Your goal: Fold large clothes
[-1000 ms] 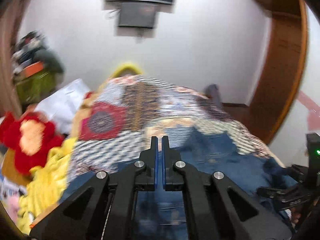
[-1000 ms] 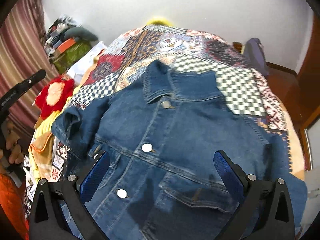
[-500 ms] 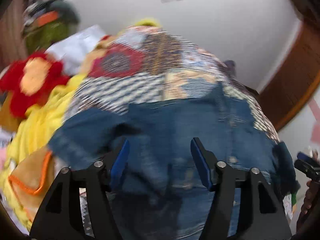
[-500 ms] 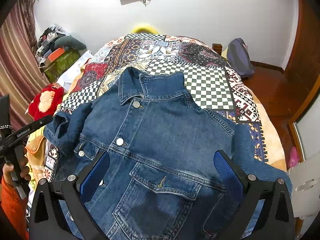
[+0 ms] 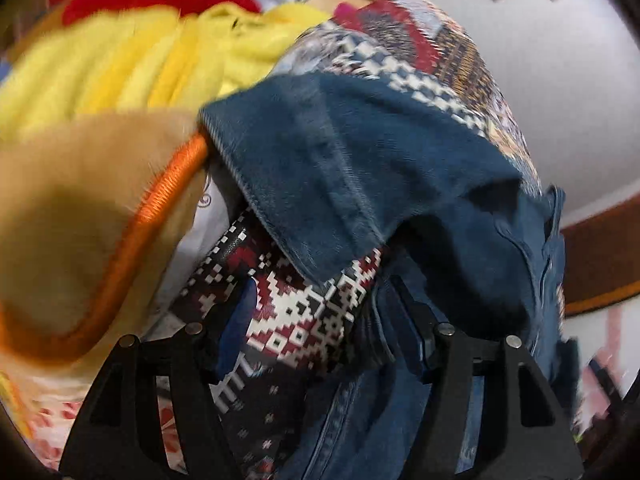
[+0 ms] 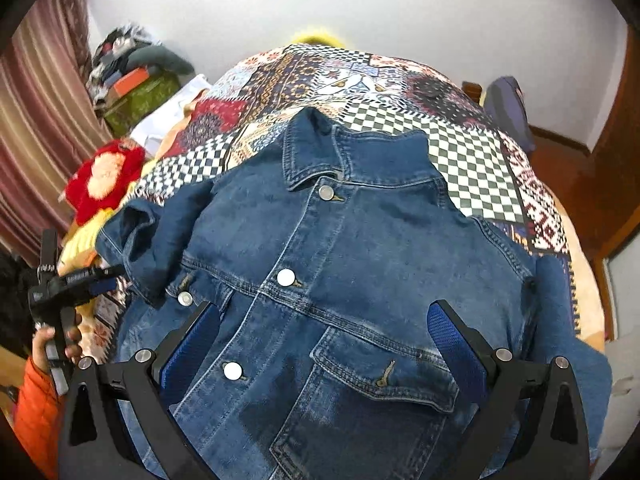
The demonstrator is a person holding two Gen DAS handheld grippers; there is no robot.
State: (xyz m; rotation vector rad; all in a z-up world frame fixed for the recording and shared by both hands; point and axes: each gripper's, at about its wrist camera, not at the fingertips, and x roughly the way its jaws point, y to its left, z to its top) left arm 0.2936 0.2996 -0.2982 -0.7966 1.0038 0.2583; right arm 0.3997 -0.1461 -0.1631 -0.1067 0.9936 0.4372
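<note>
A blue denim jacket [image 6: 352, 264] lies front up and buttoned on a patchwork bedspread [image 6: 472, 148], collar toward the far wall. Its left sleeve [image 6: 140, 248] is bunched at the bed's left edge. My right gripper [image 6: 324, 320] is open and empty, hovering over the jacket's lower front. My left gripper [image 5: 324, 304] is open, low at the bed's left edge, just below the sleeve cuff [image 5: 320, 168]; it also shows in the right wrist view [image 6: 96, 280], beside that sleeve.
A red and yellow plush toy [image 6: 104, 176] and yellow and tan blankets [image 5: 100, 80] crowd the bed's left side. A curtain [image 6: 36, 120] and piled clothes [image 6: 132, 68] stand further left. A backpack [image 6: 508, 112] sits on the floor at the right.
My left gripper opened and dropped down and left to the bed's edge, closing in on the sleeve cuff. My right gripper stayed open over the jacket, shifting slightly.
</note>
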